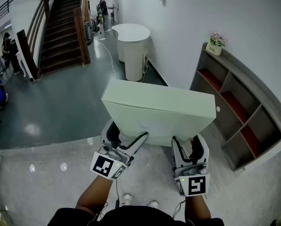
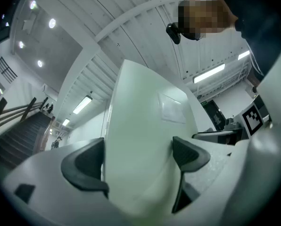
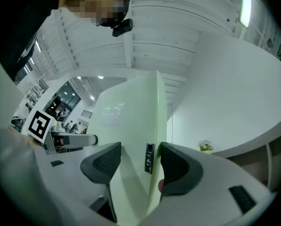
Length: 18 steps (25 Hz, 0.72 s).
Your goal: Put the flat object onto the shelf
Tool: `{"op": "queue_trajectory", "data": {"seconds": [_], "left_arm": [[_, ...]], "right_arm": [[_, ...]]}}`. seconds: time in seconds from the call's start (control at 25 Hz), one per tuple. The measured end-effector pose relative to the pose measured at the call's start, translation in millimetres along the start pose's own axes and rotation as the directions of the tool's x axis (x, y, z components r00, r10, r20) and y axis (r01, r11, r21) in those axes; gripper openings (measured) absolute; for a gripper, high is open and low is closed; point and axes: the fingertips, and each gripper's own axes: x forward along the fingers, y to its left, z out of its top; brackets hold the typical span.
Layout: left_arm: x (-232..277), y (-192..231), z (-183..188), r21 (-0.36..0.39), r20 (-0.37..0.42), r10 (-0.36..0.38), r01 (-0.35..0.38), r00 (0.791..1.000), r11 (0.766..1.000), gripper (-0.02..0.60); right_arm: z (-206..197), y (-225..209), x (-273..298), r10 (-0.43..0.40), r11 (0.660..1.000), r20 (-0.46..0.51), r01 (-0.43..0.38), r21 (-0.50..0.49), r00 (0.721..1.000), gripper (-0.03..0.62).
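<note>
Clamping the flat white box (image 1: 159, 109) aloft in left claw (image 1: 128, 139) and right claw (image 1: 189, 147), done with the pickup, yet to reach the shelf (image 1: 239, 112) at three o'clock.

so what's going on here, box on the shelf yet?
Not yet. A person is carrying a flat white box with both grippers. The left gripper and the right gripper each clamp its near edge, and the box tilts up and away from the person. The shelf stands against the wall on the right, with a small flower pot on top. The box is in the air, well apart from the shelf.
</note>
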Motion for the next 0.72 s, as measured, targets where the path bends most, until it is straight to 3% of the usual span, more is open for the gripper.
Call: {"op": "queue_trajectory", "data": {"seconds": [0.2, 0.4, 0.72], "left_arm": [[2, 5, 0, 0.002, -0.002, -0.001, 0.001, 1.000, 1.000, 0.451], [3, 6, -7, -0.005, -0.001, -0.008, 0.008, 1.000, 1.000, 0.451], [5, 27, -3, 0.010, 0.028, -0.033, 0.033, 0.999, 0.999, 0.451]], "right_arm": [[-10, 4, 2, 0.022, 0.999, -0.052, -0.023, -0.024, 0.998, 0.272], [-5, 0, 6, -0.015, 1.000, 0.009, 0.015, -0.001, 1.000, 0.272], [-11, 15, 19, -0.005, 0.999, -0.002, 0.005, -0.045, 1.000, 0.278]]}}
